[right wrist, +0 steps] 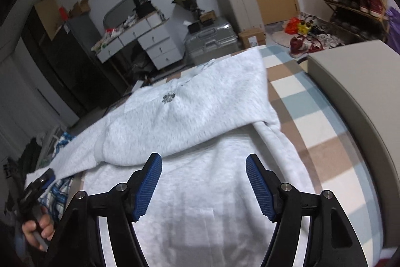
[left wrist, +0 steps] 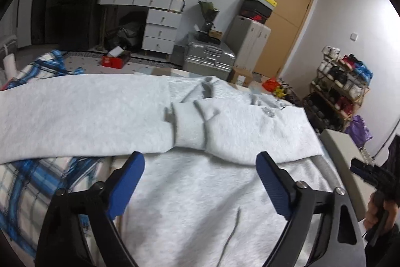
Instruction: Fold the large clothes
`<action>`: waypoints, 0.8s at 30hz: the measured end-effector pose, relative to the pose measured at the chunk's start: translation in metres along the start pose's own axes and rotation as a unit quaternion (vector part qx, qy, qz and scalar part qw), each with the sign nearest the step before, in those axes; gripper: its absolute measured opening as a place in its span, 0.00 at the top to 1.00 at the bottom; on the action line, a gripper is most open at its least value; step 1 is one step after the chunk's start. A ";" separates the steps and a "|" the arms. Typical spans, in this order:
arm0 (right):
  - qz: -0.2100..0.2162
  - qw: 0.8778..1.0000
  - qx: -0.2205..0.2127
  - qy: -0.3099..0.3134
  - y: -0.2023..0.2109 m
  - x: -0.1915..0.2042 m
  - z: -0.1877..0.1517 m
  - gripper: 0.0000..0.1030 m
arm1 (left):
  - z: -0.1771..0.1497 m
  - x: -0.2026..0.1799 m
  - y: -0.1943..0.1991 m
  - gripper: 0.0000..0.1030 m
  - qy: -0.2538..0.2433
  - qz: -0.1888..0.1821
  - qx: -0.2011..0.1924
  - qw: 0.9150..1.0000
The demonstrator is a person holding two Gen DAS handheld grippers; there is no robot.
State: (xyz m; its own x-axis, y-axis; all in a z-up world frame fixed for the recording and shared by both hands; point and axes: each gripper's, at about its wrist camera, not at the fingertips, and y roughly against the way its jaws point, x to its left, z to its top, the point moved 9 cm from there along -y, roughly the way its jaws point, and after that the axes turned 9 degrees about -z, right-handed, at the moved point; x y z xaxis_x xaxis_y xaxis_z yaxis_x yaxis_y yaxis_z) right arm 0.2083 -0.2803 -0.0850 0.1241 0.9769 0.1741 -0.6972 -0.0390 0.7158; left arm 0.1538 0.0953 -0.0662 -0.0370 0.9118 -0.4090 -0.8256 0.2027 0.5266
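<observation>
Sweatshirt (left wrist: 200,204): a large pale grey garment, being displayed flat on the bed, its body spread nearest both cameras.
Sleeves: both being shown folded in across the sweatshirt's chest; the ribbed cuff (left wrist: 188,126) of one is lying at the sweatshirt's middle, touching the other sleeve's end.
Emblem (right wrist: 168,98): a small dark mark, being seen on the folded upper layer of the sweatshirt.
Drawstring (left wrist: 231,232): a thin grey cord, being seen lying on the sweatshirt's near panel.
Left gripper (left wrist: 200,168): being held above the sweatshirt's near panel, just short of the cuff; blue pads are standing wide apart, nothing being held between them.
Right gripper (right wrist: 203,169): being held above the sweatshirt, near the folded sleeve's edge; pads are standing apart, nothing being clamped, only fabric being seen below.
Bedding (left wrist: 27,194): blue-and-white plaid, being exposed to the left of the sweatshirt in the left view; a tan and pale blue check (right wrist: 325,131) is being exposed to its right in the right view.
Suitcase (left wrist: 208,59): silver, being seen on the floor beyond the sweatshirt's far edge.
Shoe rack (left wrist: 340,84): being seen beyond the sweatshirt, to the right.
</observation>
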 end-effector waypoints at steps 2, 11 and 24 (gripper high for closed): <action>0.007 1.000 -0.001 0.001 0.003 0.000 -0.006 0.29 | 0.002 -0.003 -0.012 0.16 0.000 -0.005 0.011 1.000; 0.035 0.999 0.003 -0.030 -0.040 0.018 0.010 0.29 | 0.010 0.005 -0.094 0.17 -0.013 0.059 0.039 0.997; -0.002 0.999 0.022 0.026 -0.121 0.030 -0.013 0.29 | -0.022 0.022 -0.099 0.93 -0.013 0.028 0.038 0.999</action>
State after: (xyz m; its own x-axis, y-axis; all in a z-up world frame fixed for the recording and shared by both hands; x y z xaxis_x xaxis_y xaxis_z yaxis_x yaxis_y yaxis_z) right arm 0.2875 -0.2431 -0.1754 0.0885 0.9867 0.1361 -0.6657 -0.0430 0.7450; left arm 0.2220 0.0875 -0.1441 -0.0666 0.9308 -0.3594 -0.7777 0.1772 0.6031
